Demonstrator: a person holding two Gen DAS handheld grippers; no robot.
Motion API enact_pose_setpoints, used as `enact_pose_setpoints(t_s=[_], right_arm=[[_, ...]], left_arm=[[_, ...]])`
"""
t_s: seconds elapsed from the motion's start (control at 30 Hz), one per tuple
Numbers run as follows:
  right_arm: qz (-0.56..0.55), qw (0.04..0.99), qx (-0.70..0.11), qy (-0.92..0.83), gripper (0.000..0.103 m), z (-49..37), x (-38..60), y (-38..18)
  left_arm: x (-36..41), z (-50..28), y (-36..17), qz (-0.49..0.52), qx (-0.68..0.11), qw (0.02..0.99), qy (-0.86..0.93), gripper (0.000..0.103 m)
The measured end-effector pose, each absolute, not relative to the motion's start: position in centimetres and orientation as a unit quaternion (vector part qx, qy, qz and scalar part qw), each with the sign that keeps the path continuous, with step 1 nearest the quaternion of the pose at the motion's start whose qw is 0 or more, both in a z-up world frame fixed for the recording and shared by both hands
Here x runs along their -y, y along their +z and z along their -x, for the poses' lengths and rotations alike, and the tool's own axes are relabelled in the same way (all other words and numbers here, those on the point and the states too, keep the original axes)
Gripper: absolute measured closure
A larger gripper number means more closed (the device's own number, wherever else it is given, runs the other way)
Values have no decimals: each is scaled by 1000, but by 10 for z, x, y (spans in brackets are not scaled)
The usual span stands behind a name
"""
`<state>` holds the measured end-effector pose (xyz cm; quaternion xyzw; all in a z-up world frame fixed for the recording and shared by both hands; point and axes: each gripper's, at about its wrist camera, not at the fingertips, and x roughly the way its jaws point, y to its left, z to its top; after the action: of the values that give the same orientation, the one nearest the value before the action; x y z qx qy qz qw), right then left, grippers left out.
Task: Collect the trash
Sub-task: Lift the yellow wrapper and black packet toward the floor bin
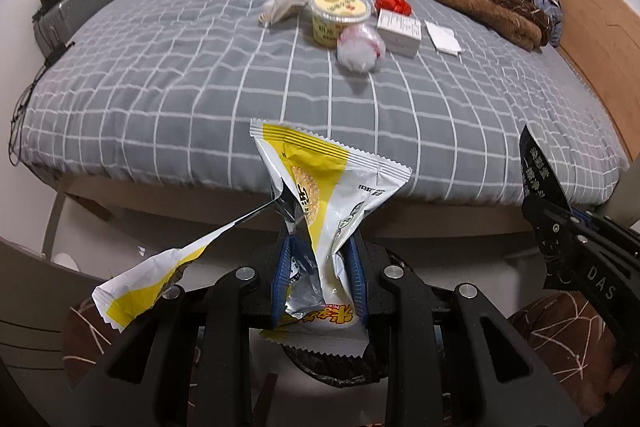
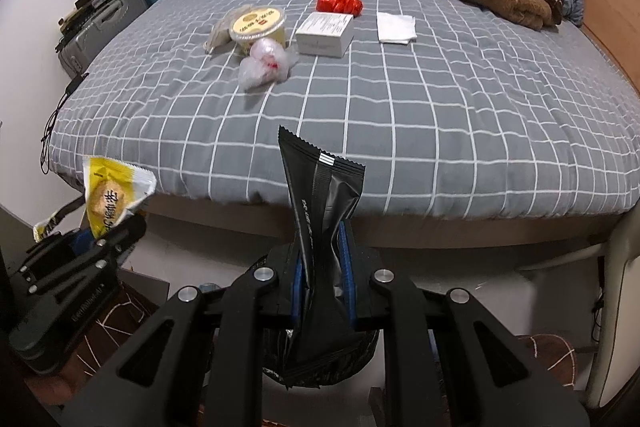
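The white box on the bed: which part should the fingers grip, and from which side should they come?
Probably from above, closing across the two long side walls of the white box. It lies flat with its broad face up, so only the low walls offer parallel faces. Come from the bed's near edge; the plastic bag and red wrapper lie close by.

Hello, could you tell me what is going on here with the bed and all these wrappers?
A person is clearing trash off a bed with a handheld tool in each hand. The left tool is shut on a torn yellow and white snack wrapper, and the right tool is shut on a black snack wrapper. Both are held off the near edge of the bed. Left on the grey checked bedsheet are a yellow lidded cup, a crumpled clear plastic bag, a white box, a red foil wrapper and a white napkin.
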<state>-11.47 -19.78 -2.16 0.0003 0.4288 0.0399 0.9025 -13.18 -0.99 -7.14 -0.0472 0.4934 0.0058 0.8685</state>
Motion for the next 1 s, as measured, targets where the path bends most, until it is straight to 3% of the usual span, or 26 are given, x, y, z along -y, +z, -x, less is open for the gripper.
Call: enact_pose_setpoints(t_s=[1.0], right_arm=[[15, 852, -521, 50, 88, 100, 191, -163]], left_arm=[[14, 136, -209, 47, -568, 822, 1, 78]])
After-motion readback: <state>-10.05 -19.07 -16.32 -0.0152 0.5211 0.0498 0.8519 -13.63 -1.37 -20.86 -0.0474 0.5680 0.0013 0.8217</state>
